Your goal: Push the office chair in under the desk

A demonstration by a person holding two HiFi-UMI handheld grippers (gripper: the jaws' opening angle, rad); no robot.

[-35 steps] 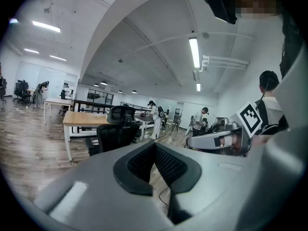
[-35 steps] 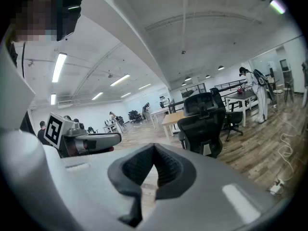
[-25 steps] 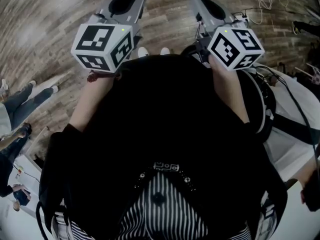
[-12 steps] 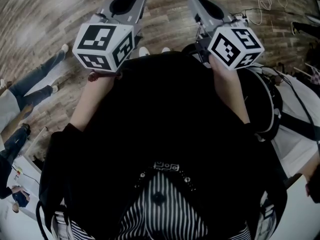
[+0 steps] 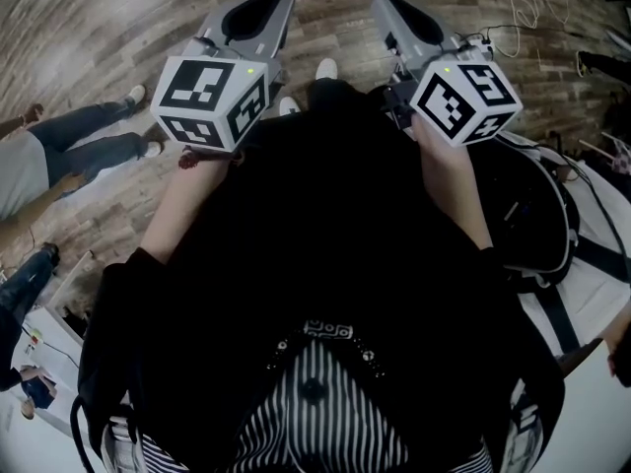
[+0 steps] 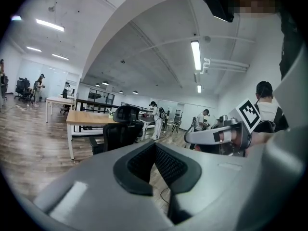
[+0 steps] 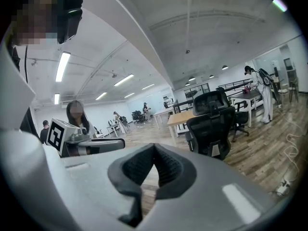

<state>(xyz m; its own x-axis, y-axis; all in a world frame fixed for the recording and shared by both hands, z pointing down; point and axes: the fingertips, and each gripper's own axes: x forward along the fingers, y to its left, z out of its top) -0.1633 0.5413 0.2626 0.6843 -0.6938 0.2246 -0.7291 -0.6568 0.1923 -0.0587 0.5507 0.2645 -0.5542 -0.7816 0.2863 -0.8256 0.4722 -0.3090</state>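
Observation:
A black office chair (image 6: 118, 129) stands some way off across the room at a wooden desk (image 6: 86, 118). The right gripper view shows the chair (image 7: 211, 124) and the desk (image 7: 180, 118) too. Both grippers are held up in front of a person in a black top, far from the chair. My left gripper (image 6: 155, 144) is shut with nothing in it, and it appears in the head view (image 5: 258, 13) as well. My right gripper (image 7: 154, 147) is likewise shut and empty (image 5: 399, 13). Each gripper shows in the other's view.
The floor (image 5: 118, 28) is wooden planks. A bystander's legs (image 5: 69, 156) are at the left, and a white cable (image 5: 523, 13) lies on the floor at the upper right. A dark rounded object (image 5: 532, 215) sits close on my right. Other desks, chairs and people fill the far room.
Both grippers have shifted slightly in the head view, still shut. A white shoe has stepped forward between them. The bystander's legs at the left have moved.

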